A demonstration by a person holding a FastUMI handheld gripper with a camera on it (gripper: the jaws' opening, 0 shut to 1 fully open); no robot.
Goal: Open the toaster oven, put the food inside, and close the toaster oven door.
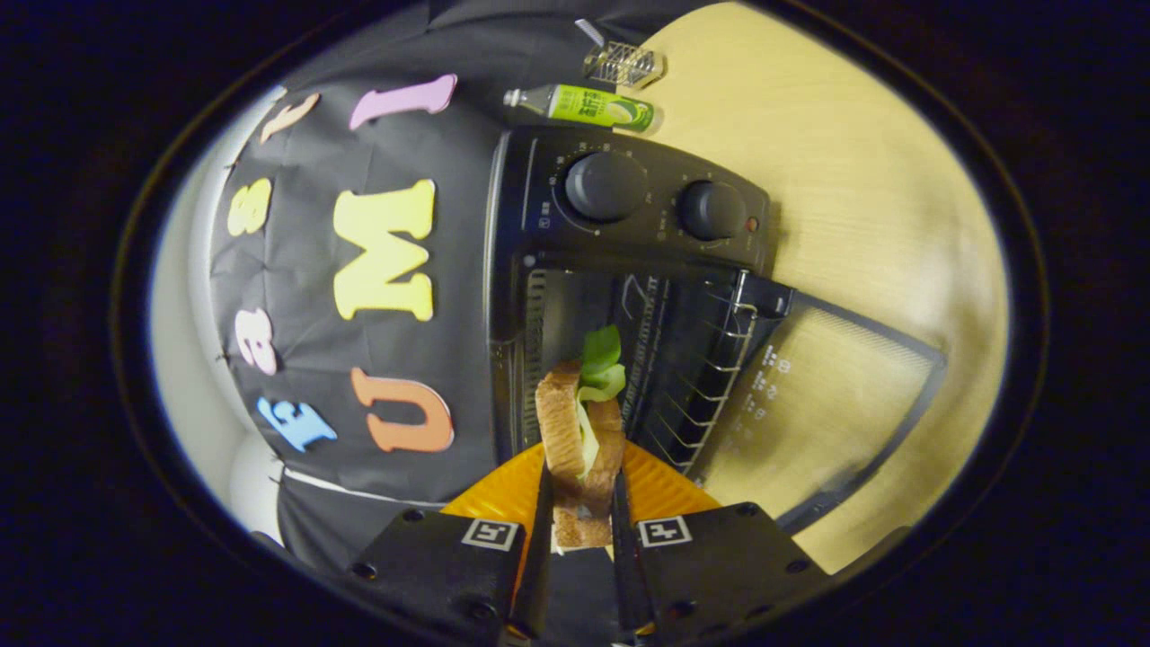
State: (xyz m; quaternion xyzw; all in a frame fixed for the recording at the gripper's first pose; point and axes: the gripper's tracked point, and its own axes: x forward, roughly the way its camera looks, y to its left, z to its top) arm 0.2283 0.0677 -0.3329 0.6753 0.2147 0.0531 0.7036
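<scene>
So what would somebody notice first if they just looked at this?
Probably the sandwich with green lettuce poking out, squeezed between the two fingers of the gripper. Just beyond it sits the black toaster oven with its glass door dropped open and two big knobs. A green bottle lies on the wooden table past the oven.

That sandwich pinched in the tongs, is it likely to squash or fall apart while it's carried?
Probably somewhat. The sandwich is soft bread, so the tongs, pressing on both sides, could dent it. The lettuce pokes loosely out the end and might slip free. It looks light, so a gentle squeeze should hold it.
</scene>
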